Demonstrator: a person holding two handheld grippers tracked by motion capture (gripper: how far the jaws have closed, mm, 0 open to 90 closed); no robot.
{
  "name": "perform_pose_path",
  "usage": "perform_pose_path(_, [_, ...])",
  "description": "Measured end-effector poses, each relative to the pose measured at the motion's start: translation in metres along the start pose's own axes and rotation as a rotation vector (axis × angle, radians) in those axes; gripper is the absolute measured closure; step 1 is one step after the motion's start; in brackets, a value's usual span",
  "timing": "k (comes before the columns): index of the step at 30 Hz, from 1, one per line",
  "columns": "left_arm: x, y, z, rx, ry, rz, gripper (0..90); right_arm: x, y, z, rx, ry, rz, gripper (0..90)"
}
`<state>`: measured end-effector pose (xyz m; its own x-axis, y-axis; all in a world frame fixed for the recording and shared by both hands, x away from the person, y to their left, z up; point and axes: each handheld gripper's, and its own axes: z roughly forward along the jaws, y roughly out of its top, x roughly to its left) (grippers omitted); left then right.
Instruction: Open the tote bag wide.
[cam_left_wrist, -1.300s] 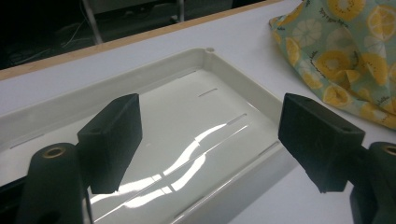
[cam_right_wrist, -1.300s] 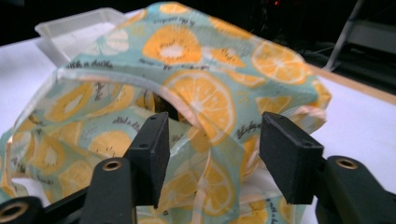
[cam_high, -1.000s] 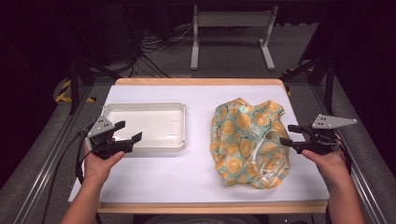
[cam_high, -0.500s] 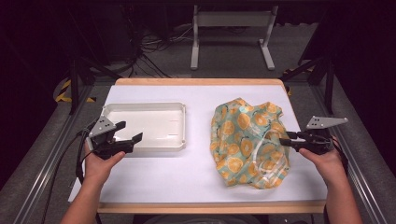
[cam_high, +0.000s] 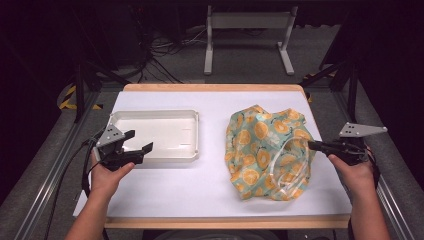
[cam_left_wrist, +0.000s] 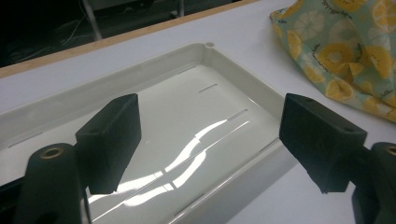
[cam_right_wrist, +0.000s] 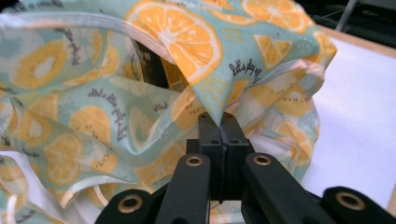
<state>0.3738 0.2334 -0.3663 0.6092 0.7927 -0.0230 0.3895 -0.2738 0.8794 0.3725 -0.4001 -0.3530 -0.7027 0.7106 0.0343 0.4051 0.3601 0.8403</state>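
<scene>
Left gripper (cam_high: 135, 148): you're holding it wide open with nothing in it, hovering over the near left corner of the white tray (cam_high: 159, 116). Tray is sitting empty on the left half of the table (cam_high: 200, 185). Looks like the tray is the drop target, so be keeping that gripper clear of its middle.

Cloth (cam_high: 267, 150), the orange-slice print, is lying bunched on the right half, well apart from the tray. Right gripper (cam_high: 315, 145): you're pinching the cloth's right edge, jaws fully together on a fold.

For a clean lift, be raising slowly and watching that the fold isn't slipping out; the bite looks thin.

The right gripper view is showing the pinch on the cloth (cam_right_wrist: 154, 88) and something dark under it; can't tell what. The high view is showing a clear rim (cam_high: 286, 165) there, likely a bowl or lid.
</scene>
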Motion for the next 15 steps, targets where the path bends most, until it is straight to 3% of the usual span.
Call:
perform_pose_path(9, [-0.002,0.001,0.001,0.005,0.001,0.004,21.8,0.012,0.015,-0.016,-0.072,-0.003,-0.048,90.0])
perform_pose_path(12, [-0.003,0.001,0.002,0.006,0.0,0.0,21.7,0.015,0.02,-0.02,-0.112,0.029,-0.045,90.0])
perform_pose_path(15, [-0.003,0.001,0.003,0.006,-0.002,-0.002,21.8,0.018,0.028,-0.027,-0.144,0.023,-0.058,90.0])
